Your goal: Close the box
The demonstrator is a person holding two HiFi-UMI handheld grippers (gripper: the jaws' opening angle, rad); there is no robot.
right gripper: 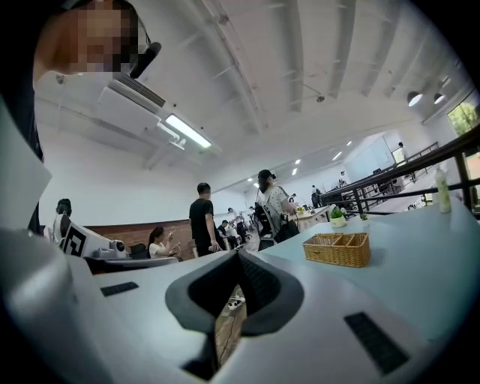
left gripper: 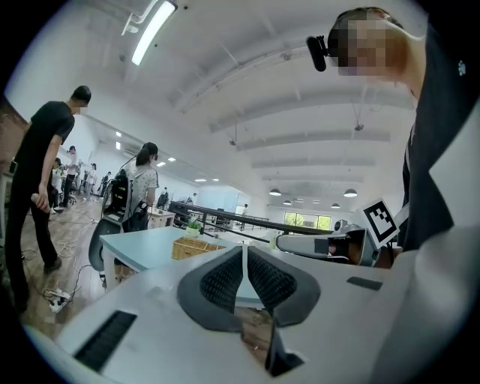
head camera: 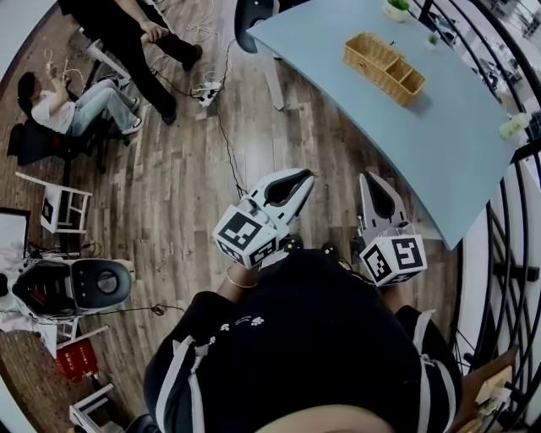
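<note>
No box shows in any view. My left gripper (head camera: 306, 176) (left gripper: 245, 251) is shut and empty, held in front of the person's chest over the wooden floor. My right gripper (head camera: 366, 178) (right gripper: 238, 255) hangs beside it, also shut with nothing between its jaws. Both point towards a light blue table (head camera: 439, 144) (left gripper: 142, 247) (right gripper: 420, 262). A divided wicker basket (head camera: 385, 68) (left gripper: 196, 248) (right gripper: 337, 249) stands on the table's far part, well beyond both grippers.
One person stands (head camera: 139, 42) and another sits (head camera: 76, 106) at the far left, with a power strip (head camera: 207, 91) and cables on the floor. A small potted plant (head camera: 395, 8) sits on the table's far edge. A black railing (head camera: 507, 211) runs along the right.
</note>
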